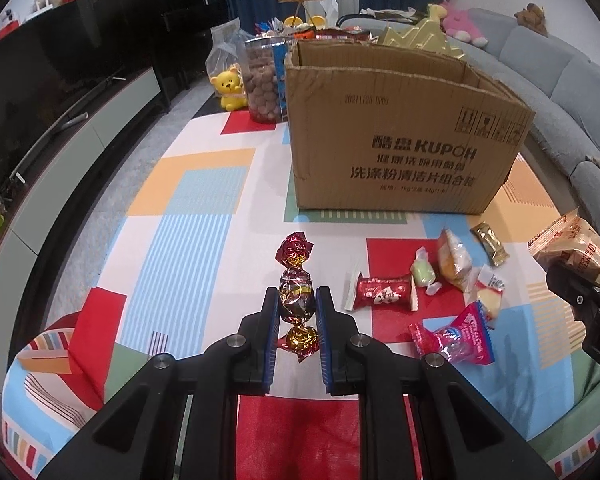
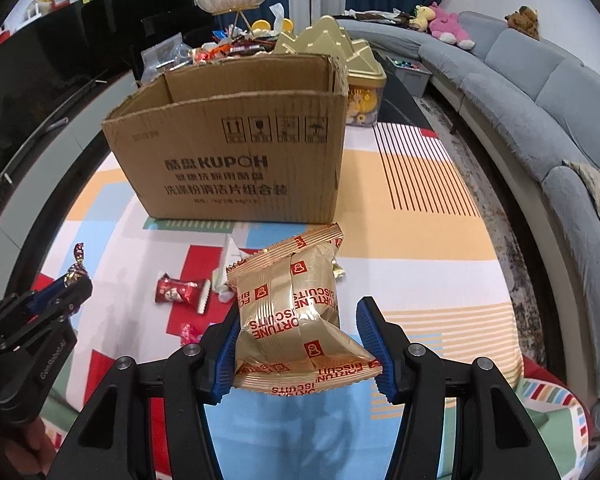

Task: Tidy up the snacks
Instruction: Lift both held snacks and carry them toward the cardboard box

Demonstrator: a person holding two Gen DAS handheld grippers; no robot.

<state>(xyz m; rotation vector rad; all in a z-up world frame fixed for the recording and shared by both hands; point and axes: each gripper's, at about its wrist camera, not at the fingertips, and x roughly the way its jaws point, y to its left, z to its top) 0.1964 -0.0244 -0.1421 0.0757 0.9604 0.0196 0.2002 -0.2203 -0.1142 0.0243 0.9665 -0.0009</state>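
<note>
a tablecloth (image 1: 204, 184) patterned in red, pale blue striped, orange, green and white blocks is seen across both views. a brown cardboard box (image 1: 396, 128) printed in black is shown at upper centre. a foil candy (image 1: 297, 282) in dark red, silver and gold is seen at lower centre of the left view. a gold biscuit packet (image 2: 296, 312) lettered in red is shown in the right view, between blue pads (image 2: 370, 328).

boxes: 1 cardboard box (image 1: 400, 136); jars: 1 snack jar (image 1: 262, 80); loose snack packets (image 1: 384, 292): 6
</note>
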